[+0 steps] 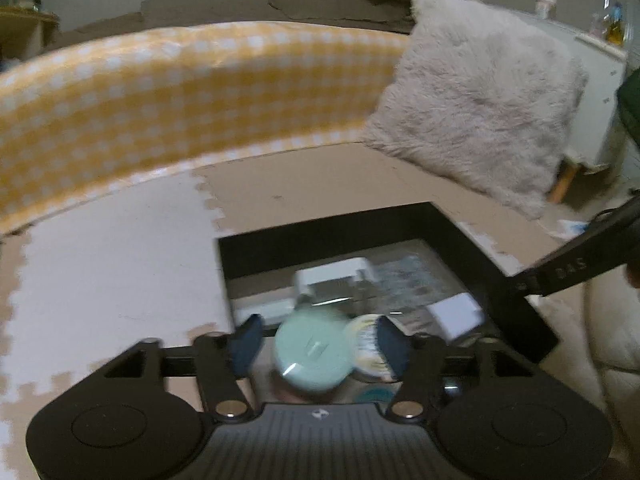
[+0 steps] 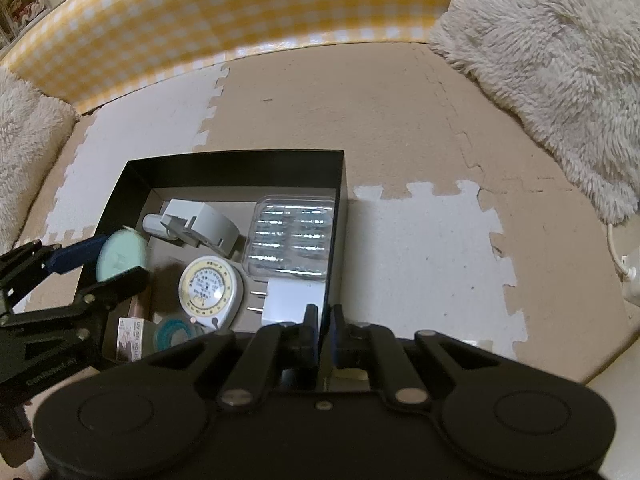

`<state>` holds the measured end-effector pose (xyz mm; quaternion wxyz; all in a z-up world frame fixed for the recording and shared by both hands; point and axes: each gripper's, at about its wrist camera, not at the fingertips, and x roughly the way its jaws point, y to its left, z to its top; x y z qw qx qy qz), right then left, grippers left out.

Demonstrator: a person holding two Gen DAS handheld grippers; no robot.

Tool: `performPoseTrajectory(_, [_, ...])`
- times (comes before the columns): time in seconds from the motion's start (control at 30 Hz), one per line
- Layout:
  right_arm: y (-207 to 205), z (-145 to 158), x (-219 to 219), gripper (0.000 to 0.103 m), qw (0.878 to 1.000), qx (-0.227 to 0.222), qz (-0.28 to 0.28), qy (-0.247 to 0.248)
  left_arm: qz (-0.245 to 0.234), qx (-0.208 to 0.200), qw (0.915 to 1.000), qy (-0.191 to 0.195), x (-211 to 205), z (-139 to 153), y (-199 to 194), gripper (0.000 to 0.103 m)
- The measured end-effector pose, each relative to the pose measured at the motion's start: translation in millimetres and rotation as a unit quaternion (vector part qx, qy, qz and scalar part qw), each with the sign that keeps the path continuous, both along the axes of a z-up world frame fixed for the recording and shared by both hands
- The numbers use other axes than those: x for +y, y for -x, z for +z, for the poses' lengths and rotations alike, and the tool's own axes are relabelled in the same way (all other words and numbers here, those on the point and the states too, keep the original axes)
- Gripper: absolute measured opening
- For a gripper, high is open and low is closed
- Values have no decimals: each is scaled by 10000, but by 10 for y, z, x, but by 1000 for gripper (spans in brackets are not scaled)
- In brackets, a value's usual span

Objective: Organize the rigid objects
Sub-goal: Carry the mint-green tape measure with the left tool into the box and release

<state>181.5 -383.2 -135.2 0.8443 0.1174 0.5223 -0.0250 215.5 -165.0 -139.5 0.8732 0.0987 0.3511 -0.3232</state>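
Observation:
A black open box [image 2: 338, 184] sits on the foam floor mat and holds several small items: a clear plastic case [image 2: 290, 238], a grey tape dispenser [image 2: 204, 224], a round yellow-faced tape measure [image 2: 208, 286], a white plug adapter [image 2: 290, 300] and a teal ring [image 2: 174, 330]. My left gripper [image 1: 314, 338] is open, with a mint green round case [image 1: 312, 354] between its fingers over the box's left side; it also shows in the right wrist view [image 2: 100, 264], case [image 2: 120, 254]. My right gripper [image 2: 323, 322] is shut on the box's near right wall.
A yellow checked barrier [image 2: 224, 12] closes off the far side. A fluffy grey cushion [image 2: 560, 60] lies at the right, another fluffy cushion [image 2: 24, 128] at the left. A white cable and plug [image 2: 626, 268] lie at the right edge of the mat.

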Motion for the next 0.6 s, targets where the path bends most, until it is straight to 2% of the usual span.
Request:
performPoseTrajectory(0.03, [-1, 1, 2, 6, 10000, 0, 8, 7, -55, 44, 10000, 60, -5, 6, 11, 82])
performPoseTrajectory(0.13, [-3, -2, -3, 6, 10000, -4, 14, 0, -134, 44, 9999, -11, -54, 27, 53, 90])
performPoseTrajectory(0.43, [-4, -2, -1, 6, 10000, -8, 30, 8, -36, 130, 9999, 21, -51, 123, 118, 101])
performPoseTrajectory(0.6, [-4, -3, -1, 6, 10000, -7, 27, 7, 15, 175, 9998, 24, -57, 187, 145, 103])
